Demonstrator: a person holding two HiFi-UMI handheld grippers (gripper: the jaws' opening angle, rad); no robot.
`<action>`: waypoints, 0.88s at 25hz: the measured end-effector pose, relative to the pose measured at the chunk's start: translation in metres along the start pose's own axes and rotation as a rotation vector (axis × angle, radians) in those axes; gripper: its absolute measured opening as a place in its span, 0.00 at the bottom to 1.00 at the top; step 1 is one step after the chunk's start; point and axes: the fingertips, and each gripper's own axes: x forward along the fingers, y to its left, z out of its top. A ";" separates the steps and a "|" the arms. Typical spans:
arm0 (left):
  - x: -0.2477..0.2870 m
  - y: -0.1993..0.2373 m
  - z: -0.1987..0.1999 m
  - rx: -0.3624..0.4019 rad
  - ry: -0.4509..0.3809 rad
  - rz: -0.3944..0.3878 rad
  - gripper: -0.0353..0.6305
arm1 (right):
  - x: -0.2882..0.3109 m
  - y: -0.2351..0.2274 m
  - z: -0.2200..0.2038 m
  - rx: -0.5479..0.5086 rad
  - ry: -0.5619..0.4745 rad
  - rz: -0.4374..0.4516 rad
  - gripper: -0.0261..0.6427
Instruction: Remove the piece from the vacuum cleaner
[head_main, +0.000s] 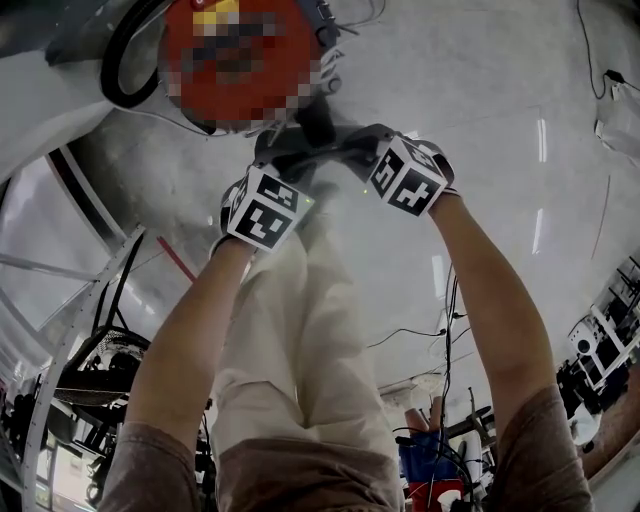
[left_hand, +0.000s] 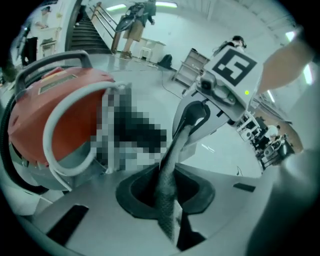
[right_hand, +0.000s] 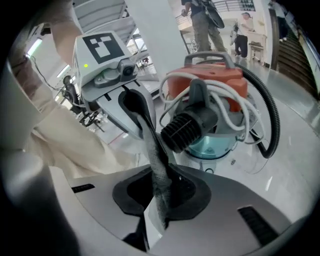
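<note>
We list a red vacuum cleaner (left_hand: 35, 120) standing on the pale floor (head_main: 480, 120), upper left in the head view. Left gripper (left_hand: 167, 215): we find its jaws clamped on one end of the piece (left_hand: 174, 155), a narrow grey strip held just in front of the cleaner. Right gripper (right_hand: 159, 200): jaws likewise clamped on the other end. A black ribbed hose end (right_hand: 186, 131) sits just beside the piece; whether they touch we cannot tell.
</note>
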 end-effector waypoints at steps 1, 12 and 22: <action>0.001 -0.008 -0.006 0.018 0.014 -0.010 0.13 | 0.001 0.008 -0.006 -0.009 0.011 0.014 0.10; -0.003 -0.050 -0.022 0.065 0.042 -0.081 0.12 | -0.013 0.048 -0.030 0.096 -0.005 -0.015 0.10; -0.090 -0.074 0.032 0.187 0.031 -0.129 0.14 | -0.100 0.070 0.020 0.309 -0.157 -0.118 0.11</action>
